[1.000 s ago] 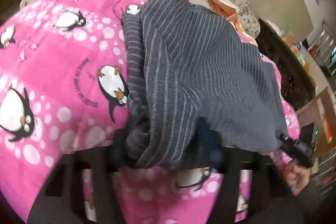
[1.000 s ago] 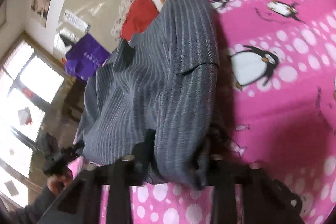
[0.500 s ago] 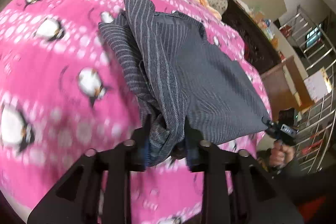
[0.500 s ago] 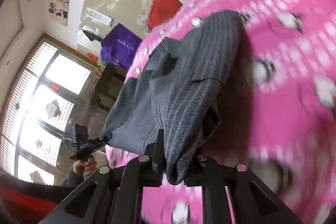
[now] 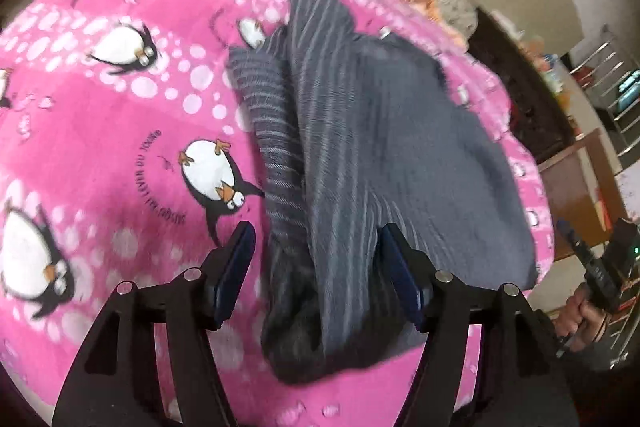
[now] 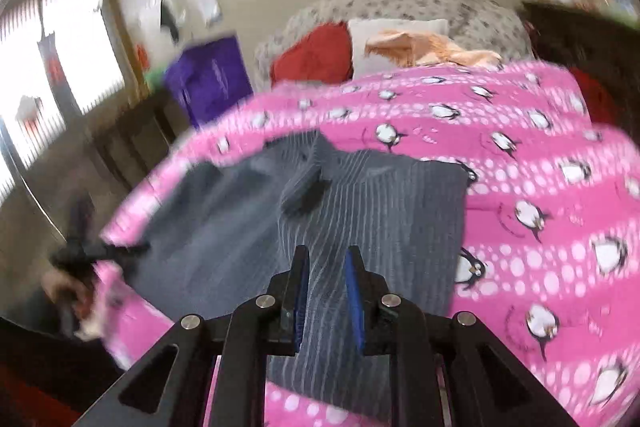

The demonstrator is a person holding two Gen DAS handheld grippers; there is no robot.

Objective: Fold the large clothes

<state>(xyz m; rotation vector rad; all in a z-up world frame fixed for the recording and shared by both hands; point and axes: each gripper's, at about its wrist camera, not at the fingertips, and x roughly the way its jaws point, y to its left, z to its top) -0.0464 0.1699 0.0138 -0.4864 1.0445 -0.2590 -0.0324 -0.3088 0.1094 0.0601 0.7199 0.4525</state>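
Letting go after a fold, prob: left gripper (image 5: 314,259) spread wide, grasping nothing; right gripper (image 6: 326,289) parted too, narrower, straddling cloth. Striped grey garment (image 5: 360,147) lying bunched on pink penguin blanket (image 5: 120,131). Needing re-grip + smoothing next.

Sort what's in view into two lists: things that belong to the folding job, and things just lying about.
Part of the job:
- grey striped garment
- left gripper, open
- right gripper, open
- pink penguin blanket under the garment

Just lying about:
- red cushion
- white pillow
- peach cloth
- purple bag
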